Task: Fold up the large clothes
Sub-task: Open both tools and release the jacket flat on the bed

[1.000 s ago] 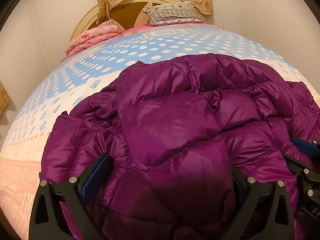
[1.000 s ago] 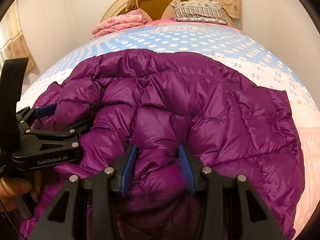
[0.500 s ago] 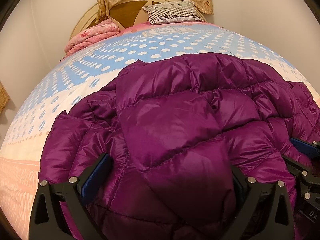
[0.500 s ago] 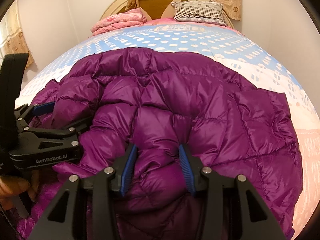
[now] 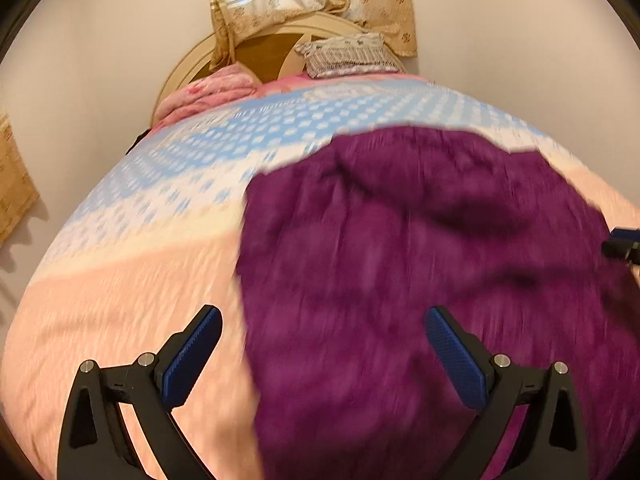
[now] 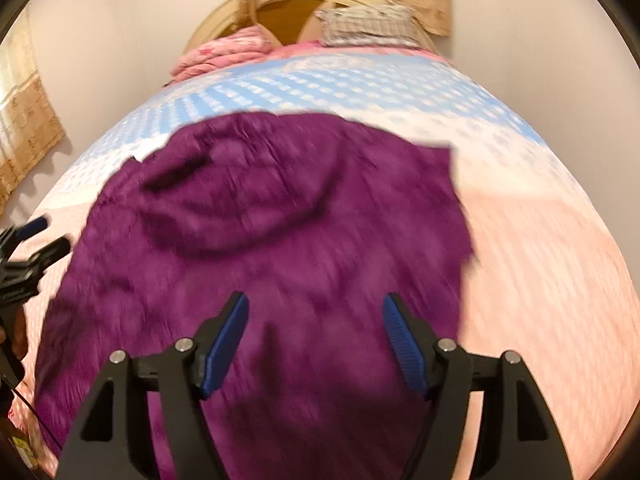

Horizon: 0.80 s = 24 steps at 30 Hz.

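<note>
A purple quilted down jacket (image 5: pixel 420 264) lies folded on the bed; it also shows in the right wrist view (image 6: pixel 280 232). Both views are motion-blurred. My left gripper (image 5: pixel 320 356) is open and empty, raised above the jacket's left edge, with nothing between its blue pads. My right gripper (image 6: pixel 316 344) is open and empty above the jacket's near part. The left gripper shows at the left edge of the right wrist view (image 6: pixel 28 248), and the right gripper's tip shows at the right edge of the left wrist view (image 5: pixel 624 242).
The bed (image 5: pixel 132 280) has a peach, white and blue dotted cover. A pink folded quilt (image 5: pixel 208 92) and a striped pillow (image 5: pixel 348 54) lie at the headboard. Walls stand close on both sides; curtains hang behind the headboard.
Both grippers have let go of the jacket and pulled up and back. The right gripper has opened from its pinch. The jacket now lies lower and farther off in both views.
</note>
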Motion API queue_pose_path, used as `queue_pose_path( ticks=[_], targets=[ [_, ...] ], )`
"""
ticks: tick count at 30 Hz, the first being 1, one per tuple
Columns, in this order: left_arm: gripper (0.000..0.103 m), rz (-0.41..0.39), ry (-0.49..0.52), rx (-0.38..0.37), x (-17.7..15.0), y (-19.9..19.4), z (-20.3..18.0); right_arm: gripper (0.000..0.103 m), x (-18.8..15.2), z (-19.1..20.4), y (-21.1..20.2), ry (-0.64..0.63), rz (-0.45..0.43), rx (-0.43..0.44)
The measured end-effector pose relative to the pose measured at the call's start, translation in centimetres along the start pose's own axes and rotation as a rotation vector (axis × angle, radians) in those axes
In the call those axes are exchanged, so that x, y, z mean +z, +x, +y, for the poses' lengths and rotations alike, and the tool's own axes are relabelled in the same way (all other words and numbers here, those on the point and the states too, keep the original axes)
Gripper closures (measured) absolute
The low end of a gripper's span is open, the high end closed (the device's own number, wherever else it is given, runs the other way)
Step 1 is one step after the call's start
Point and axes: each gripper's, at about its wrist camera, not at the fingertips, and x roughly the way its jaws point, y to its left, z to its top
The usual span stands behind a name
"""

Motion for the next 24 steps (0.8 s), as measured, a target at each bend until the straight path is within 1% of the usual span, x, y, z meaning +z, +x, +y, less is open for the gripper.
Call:
queue_pose_path(
  ticks=[2,3,5,7,10,13,17,20,24],
  targets=[
    [0.001,0.025,-0.008,0.036,-3.1,-1.0,0.7,0.030,-2.5,-1.3,-0.9,0.040,0.014,-0.030],
    [0.001,0.036,-0.015,0.047,-4.5,-1.5,1.0,0.030,-3.2,-1.5,-1.4,0.055,0.017,-0.039],
    [0.001,0.048,-0.036,0.057,-6.3,-2.3,1.5,0.030,-5.2,-2.4,-2.7,0.093,0.016,-0.055],
    [0.001,0.065,-0.074,0.051,-8.3,-3.4,2.0,0.030,-7.1,-3.3,-4.2,0.131,0.004,-0.073],
    [0.001,0.074,-0.098,0.033,-10.2,-4.6,2.0,0.030,-9.3,-3.9,-6.0,0.184,-0.005,-0.068],
    [0.001,0.087,-0.106,0.033,-11.8,-5.2,1.2,0.030,-11.7,-3.5,-7.4,0.192,0.006,-0.065],
    [0.001,0.075,-0.119,0.016,-13.1,-6.8,0.1,0.030,-13.8,-2.3,-8.4,0.188,0.026,-0.047],
    [0.001,0.076,-0.091,-0.012,-13.9,-7.4,-0.9,0.030,-15.6,-1.5,-8.9,0.173,0.054,-0.025],
    [0.001,0.072,-0.074,-0.020,-14.4,-7.6,-1.8,0.030,-17.3,-0.9,-8.9,0.169,0.077,-0.026]
  ],
)
